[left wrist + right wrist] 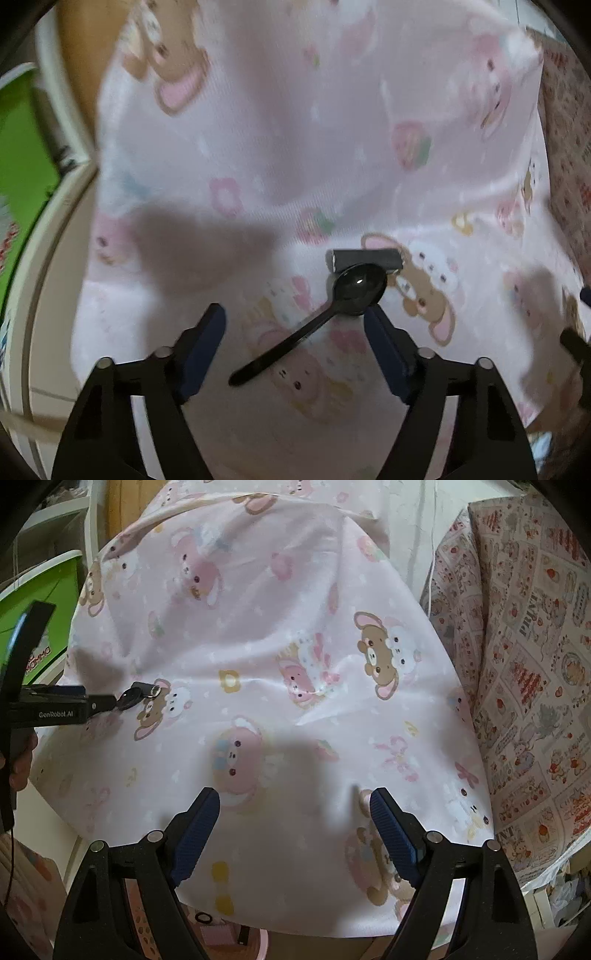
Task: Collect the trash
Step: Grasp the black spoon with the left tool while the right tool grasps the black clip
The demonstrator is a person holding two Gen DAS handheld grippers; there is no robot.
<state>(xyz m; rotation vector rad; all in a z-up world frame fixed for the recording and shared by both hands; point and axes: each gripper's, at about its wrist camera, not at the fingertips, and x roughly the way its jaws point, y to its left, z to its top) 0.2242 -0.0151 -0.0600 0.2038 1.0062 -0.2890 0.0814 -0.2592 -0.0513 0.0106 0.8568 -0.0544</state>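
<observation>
A black plastic spoon (325, 314) lies on the pink bear-print sheet (295, 147), its bowl against a small dark rolled tube (365, 259). My left gripper (295, 317) is open, and the spoon's handle lies between its blue pads (201, 350). In the right wrist view the left gripper (99, 703) shows at the far left, by the spoon (129, 695) and the tube (147, 688). My right gripper (295, 805) is open and empty over the sheet (258, 609), well to the right of them.
A green box (55, 587) stands at the left beside a cream bed frame (40, 295). A patterned quilt (524, 664) lies along the right. The sheet's front edge hangs over pink items below (229, 934).
</observation>
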